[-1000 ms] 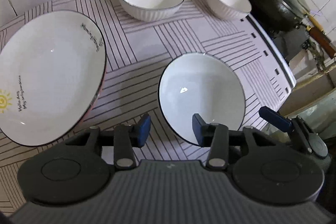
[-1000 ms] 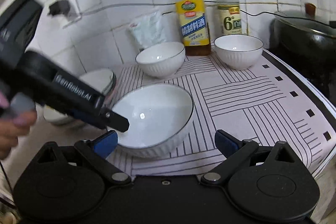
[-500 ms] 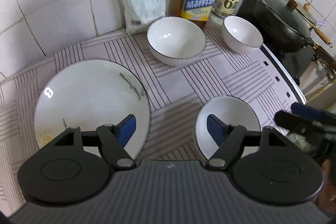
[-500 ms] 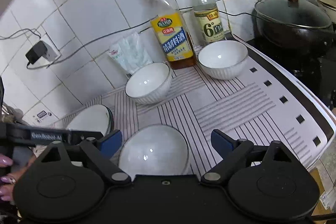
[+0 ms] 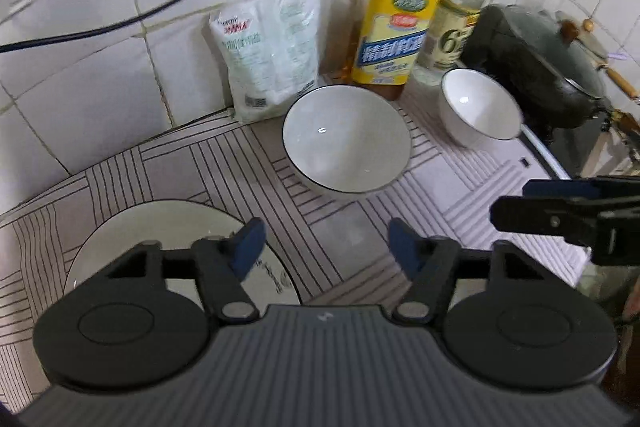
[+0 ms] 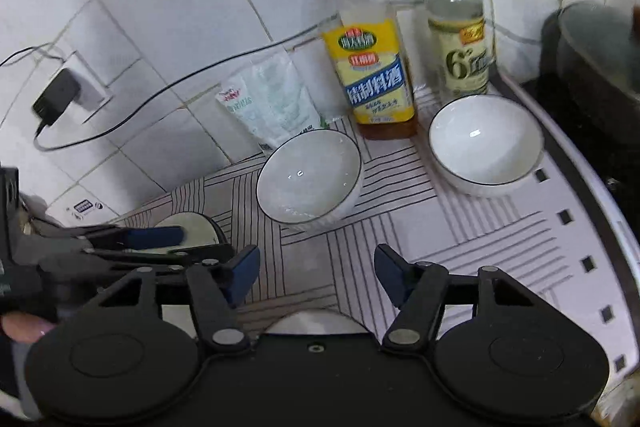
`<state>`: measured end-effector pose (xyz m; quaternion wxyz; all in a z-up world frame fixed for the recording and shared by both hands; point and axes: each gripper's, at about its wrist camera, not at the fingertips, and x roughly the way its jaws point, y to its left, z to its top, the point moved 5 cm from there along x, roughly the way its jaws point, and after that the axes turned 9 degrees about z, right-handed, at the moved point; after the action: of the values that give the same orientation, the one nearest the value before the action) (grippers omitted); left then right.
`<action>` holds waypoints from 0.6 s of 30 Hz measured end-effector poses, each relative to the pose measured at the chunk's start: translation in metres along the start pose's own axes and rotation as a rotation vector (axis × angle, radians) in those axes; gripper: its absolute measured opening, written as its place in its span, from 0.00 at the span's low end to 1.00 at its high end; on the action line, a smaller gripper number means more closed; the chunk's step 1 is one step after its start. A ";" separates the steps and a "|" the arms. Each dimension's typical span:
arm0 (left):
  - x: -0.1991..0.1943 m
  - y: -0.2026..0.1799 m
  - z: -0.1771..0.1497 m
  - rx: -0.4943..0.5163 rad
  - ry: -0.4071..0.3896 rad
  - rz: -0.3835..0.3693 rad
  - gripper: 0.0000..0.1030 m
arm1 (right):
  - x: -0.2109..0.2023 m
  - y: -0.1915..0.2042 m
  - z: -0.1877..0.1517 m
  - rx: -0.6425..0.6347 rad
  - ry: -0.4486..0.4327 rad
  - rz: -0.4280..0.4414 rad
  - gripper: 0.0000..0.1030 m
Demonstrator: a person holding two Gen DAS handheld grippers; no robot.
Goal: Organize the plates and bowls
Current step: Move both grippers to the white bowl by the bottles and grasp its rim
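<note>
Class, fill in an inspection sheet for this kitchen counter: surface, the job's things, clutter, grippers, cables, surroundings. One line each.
Surface: striped mat covers the counter.
Job's things: large bowl and small bowl upright, apart; plate near the left gripper.
Clutter: yellow-label bottle, clear bottle, white packet against the wall.
Grippers: left gripper and right gripper both open, empty.
Cables: black cable runs to a wall plug.
Surroundings: white tiles; dark lidded pot.
</note>
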<state>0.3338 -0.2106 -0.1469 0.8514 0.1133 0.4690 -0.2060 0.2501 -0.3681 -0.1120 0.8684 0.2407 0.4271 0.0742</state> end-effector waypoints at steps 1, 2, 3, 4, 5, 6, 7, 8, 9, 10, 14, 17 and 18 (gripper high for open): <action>0.006 0.001 0.004 -0.004 -0.001 0.006 0.63 | 0.009 -0.003 0.004 0.014 0.016 -0.008 0.63; 0.012 0.002 0.007 -0.013 -0.001 0.008 0.63 | 0.017 -0.004 0.007 0.019 0.035 -0.017 0.61; 0.019 0.004 0.011 -0.026 0.007 0.010 0.63 | 0.026 -0.007 0.010 0.020 0.050 -0.024 0.60; 0.026 0.006 0.013 -0.035 0.010 0.006 0.63 | 0.034 -0.010 0.014 0.030 0.055 -0.036 0.60; 0.032 0.007 0.017 -0.043 0.007 0.002 0.63 | 0.041 -0.014 0.016 0.042 0.065 -0.040 0.59; 0.039 0.008 0.021 -0.051 0.003 0.003 0.63 | 0.048 -0.018 0.019 0.052 0.072 -0.037 0.56; 0.046 0.009 0.023 -0.057 0.003 0.009 0.63 | 0.055 -0.021 0.023 0.068 0.075 -0.032 0.54; 0.055 0.010 0.025 -0.065 0.011 0.025 0.63 | 0.061 -0.024 0.025 0.077 0.078 -0.030 0.53; 0.061 0.011 0.026 -0.070 0.017 0.034 0.63 | 0.067 -0.026 0.028 0.077 0.079 -0.033 0.51; 0.068 0.012 0.028 -0.075 0.018 0.036 0.63 | 0.073 -0.028 0.031 0.077 0.077 -0.043 0.50; 0.089 0.017 0.034 -0.107 0.032 0.058 0.62 | 0.097 -0.041 0.039 0.108 0.090 -0.070 0.44; 0.100 0.018 0.036 -0.100 0.037 0.070 0.39 | 0.110 -0.049 0.040 0.125 0.102 -0.095 0.29; 0.102 0.018 0.035 -0.101 0.043 0.064 0.32 | 0.112 -0.050 0.040 0.125 0.102 -0.087 0.21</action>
<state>0.4170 -0.2326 -0.2144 0.8519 0.0896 0.4929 -0.1525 0.3470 -0.3886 -0.1945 0.8312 0.2715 0.4847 0.0217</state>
